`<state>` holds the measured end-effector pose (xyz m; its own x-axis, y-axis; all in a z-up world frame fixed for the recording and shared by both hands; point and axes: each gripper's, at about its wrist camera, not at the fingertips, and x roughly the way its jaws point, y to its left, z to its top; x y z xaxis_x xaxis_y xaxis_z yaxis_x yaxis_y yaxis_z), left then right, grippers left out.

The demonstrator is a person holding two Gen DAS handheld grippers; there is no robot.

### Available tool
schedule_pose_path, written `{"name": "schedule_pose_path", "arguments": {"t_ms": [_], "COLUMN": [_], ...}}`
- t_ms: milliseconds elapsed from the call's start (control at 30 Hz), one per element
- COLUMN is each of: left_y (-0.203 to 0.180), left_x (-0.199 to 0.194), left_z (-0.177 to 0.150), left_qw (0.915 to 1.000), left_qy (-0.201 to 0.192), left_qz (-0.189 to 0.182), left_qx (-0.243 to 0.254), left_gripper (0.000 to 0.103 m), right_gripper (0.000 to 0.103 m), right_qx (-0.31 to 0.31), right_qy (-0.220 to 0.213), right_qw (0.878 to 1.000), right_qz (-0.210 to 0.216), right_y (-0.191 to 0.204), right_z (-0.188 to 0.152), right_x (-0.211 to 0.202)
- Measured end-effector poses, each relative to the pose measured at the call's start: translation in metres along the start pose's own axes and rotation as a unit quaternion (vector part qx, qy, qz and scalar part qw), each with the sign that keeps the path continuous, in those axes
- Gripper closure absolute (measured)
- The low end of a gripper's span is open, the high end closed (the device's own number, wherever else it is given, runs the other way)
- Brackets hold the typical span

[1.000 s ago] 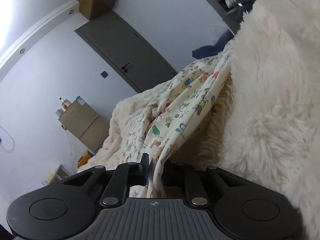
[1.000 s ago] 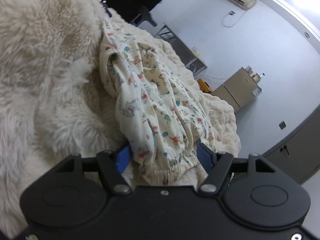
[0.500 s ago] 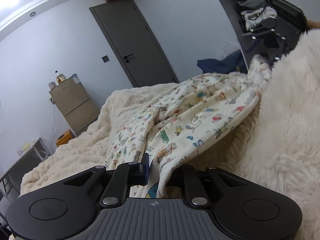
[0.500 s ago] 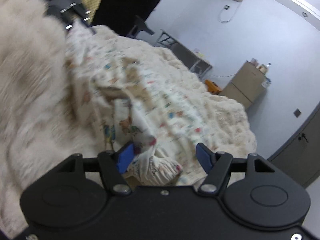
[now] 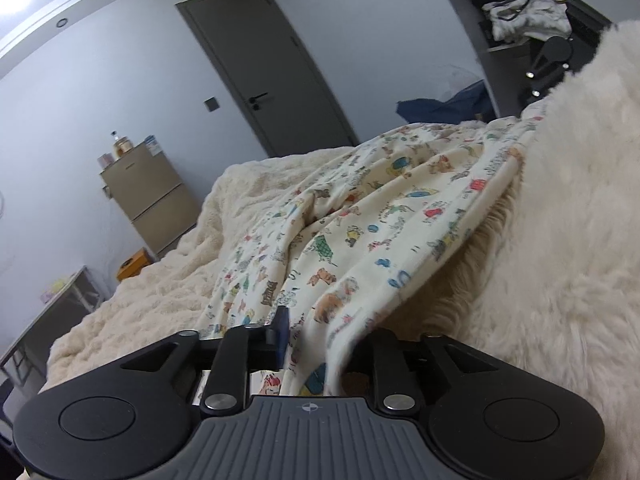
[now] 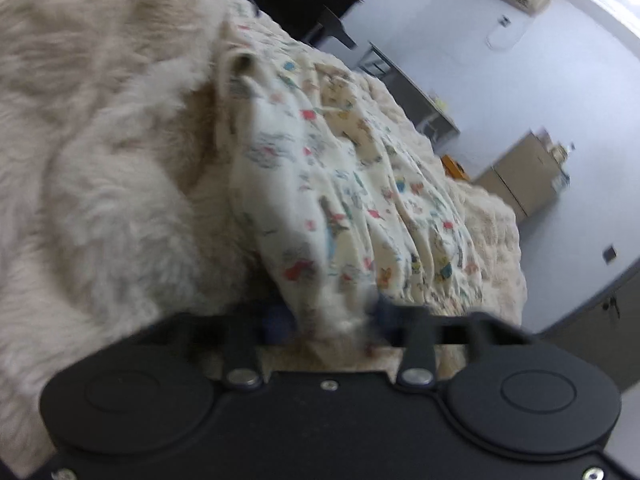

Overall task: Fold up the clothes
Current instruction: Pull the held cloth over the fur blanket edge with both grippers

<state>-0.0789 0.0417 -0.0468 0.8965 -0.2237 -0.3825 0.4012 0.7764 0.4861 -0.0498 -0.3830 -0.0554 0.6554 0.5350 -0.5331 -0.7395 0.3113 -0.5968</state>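
Fluffy white fur mass (image 5: 560,240) alongside

The right wrist view is smeared by motion, so we cannot read the print on the patterned garment (image 6: 352,208) or make out whether the closing right gripper (image 6: 332,318) presses on the cloth bunched between its blue pads. In the left wrist view that cloth drapes over the opening left gripper (image 5: 320,340), hiding its right finger, and we cannot tell how firmly it is pinched. The furry white blanket (image 5: 560,240) runs off the frame's right edge.
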Motion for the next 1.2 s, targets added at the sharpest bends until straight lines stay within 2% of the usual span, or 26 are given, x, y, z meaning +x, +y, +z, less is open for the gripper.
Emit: {"name": "schedule_pose_path", "arguments": {"t_ms": [100,167,267,367,433,467,567,633,667,767,933,967,1033,1067,1100,1133,1200], "left_y": [0.001,0.003,0.005,0.005,0.004,0.004,0.004,0.005,0.006,0.010,0.026,0.029,0.025,0.022,0.019,0.018,0.021], "left_x": [0.001,0.001,0.002,0.003,0.004,0.004,0.003,0.002,0.002,-0.002,-0.022,-0.024,-0.019,-0.015,-0.011,-0.009,-0.009], "left_z": [0.000,-0.001,-0.002,-0.003,-0.003,-0.003,-0.004,-0.005,-0.005,-0.007,-0.003,-0.002,-0.005,-0.007,-0.009,-0.010,-0.011], "left_qw": [1.0000,0.9999,0.9998,0.9998,0.9997,0.9997,0.9997,0.9996,0.9995,0.9984,0.9956,0.9950,0.9956,0.9959,0.9960,0.9961,0.9951], "left_qy": [0.005,0.009,0.011,0.013,0.014,0.013,0.012,0.012,0.011,0.009,-0.018,-0.022,-0.014,-0.006,0.000,0.003,-0.001], "left_qz": [-0.001,-0.002,-0.006,-0.009,-0.010,-0.011,-0.013,-0.019,-0.024,-0.048,-0.076,-0.080,-0.085,-0.087,-0.088,-0.088,-0.095], "left_qx": [-0.008,-0.013,-0.015,-0.015,-0.015,-0.016,-0.017,-0.018,-0.020,-0.028,-0.051,-0.055,-0.036,-0.021,-0.012,-0.012,-0.029], "left_gripper": [0.078,0.078,0.077,0.077,0.077,0.077,0.077,0.080,0.086,0.094,0.094,0.090,0.088,0.088,0.088,0.088,0.090], "right_gripper": [0.082,0.084,0.083,0.074,0.057,0.056,0.062,0.084,0.084,0.092,0.095,0.095,0.089,0.084,0.071,0.064,0.063], "right_qx": [0.024,0.079,0.120,0.086,0.060,0.052,0.050,0.061,0.066,0.076,0.081,0.085,0.087,0.068,0.058,0.039,0.013], "right_qy": [-0.021,-0.062,-0.092,-0.076,-0.066,-0.064,-0.067,-0.066,-0.064,-0.071,-0.102,-0.109,-0.113,-0.097,-0.090,-0.079,-0.064], "right_qw": [0.999,0.995,0.989,0.993,0.996,0.997,0.996,0.996,0.995,0.994,0.991,0.990,0.990,0.993,0.994,0.996,0.998], "right_qz": [-0.006,-0.005,0.006,0.009,0.009,0.011,0.018,0.026,0.026,0.018,0.010,0.014,0.023,0.019,0.015,0.010,0.008], "right_y": [-0.006,-0.022,-0.037,-0.024,-0.010,-0.005,0.003,-0.001,-0.005,-0.016,-0.034,-0.037,-0.039,-0.031,-0.027,-0.017,-0.001], "right_z": [0.000,-0.001,-0.003,-0.010,-0.014,-0.014,-0.015,-0.013,-0.012,-0.008,0.003,0.004,0.004,0.003,0.002,-0.001,-0.006], "right_x": [-0.007,-0.022,-0.035,-0.033,-0.023,-0.020,-0.015,-0.013,-0.014,-0.029,-0.068,-0.073,-0.078,-0.071,-0.065,-0.056,-0.043]}}
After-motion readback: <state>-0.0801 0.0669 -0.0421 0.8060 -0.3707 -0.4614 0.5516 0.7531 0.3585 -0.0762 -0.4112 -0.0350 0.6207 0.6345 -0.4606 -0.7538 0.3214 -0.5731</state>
